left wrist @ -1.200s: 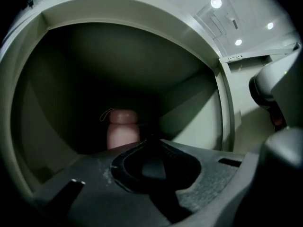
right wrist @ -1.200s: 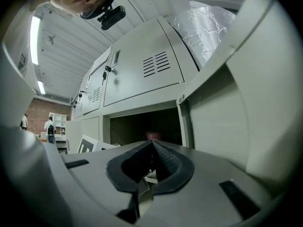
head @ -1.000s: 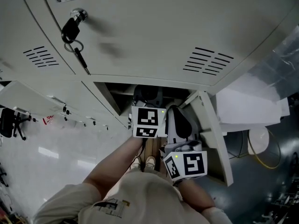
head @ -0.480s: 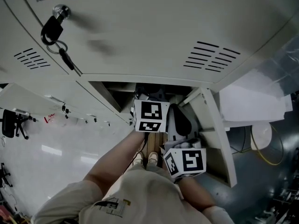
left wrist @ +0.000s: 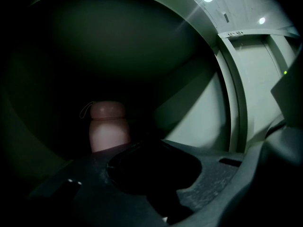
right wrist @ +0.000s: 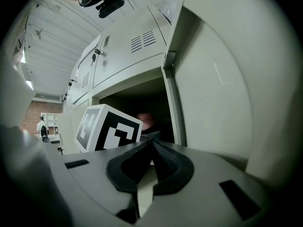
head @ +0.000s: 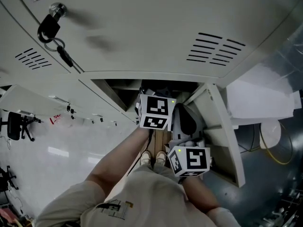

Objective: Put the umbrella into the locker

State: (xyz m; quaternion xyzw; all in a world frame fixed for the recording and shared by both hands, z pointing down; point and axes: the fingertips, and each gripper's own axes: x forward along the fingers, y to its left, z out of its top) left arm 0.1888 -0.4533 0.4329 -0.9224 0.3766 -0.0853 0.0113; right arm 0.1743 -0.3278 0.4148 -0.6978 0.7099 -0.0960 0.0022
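Observation:
A pink rounded umbrella handle (left wrist: 108, 126) with a thin strap loop stands upright in the dark locker (left wrist: 203, 112); its lower part is hidden behind my left jaw. My left gripper (left wrist: 147, 145) is inside the locker, just right of the handle, and its dark pads appear to meet with nothing between them. In the head view only its marker cube (head: 155, 111) shows at the locker mouth (head: 124, 90). My right gripper (right wrist: 152, 143) waits outside, shut and empty, behind the left cube (right wrist: 108, 134). A faint pink shape (right wrist: 144, 117) shows deep inside.
The locker's door (head: 220, 132) hangs open on the right, close beside the right gripper's cube (head: 190, 160). A key bunch (head: 49, 30) dangles from the shut locker above. The person's shoes (head: 154, 158) stand before the opening. White sheets (head: 258, 103) and a cable (head: 274, 148) lie at right.
The head view has shifted a little, and the left cube now sits slightly farther toward the locker opening. The right gripper has barely moved.

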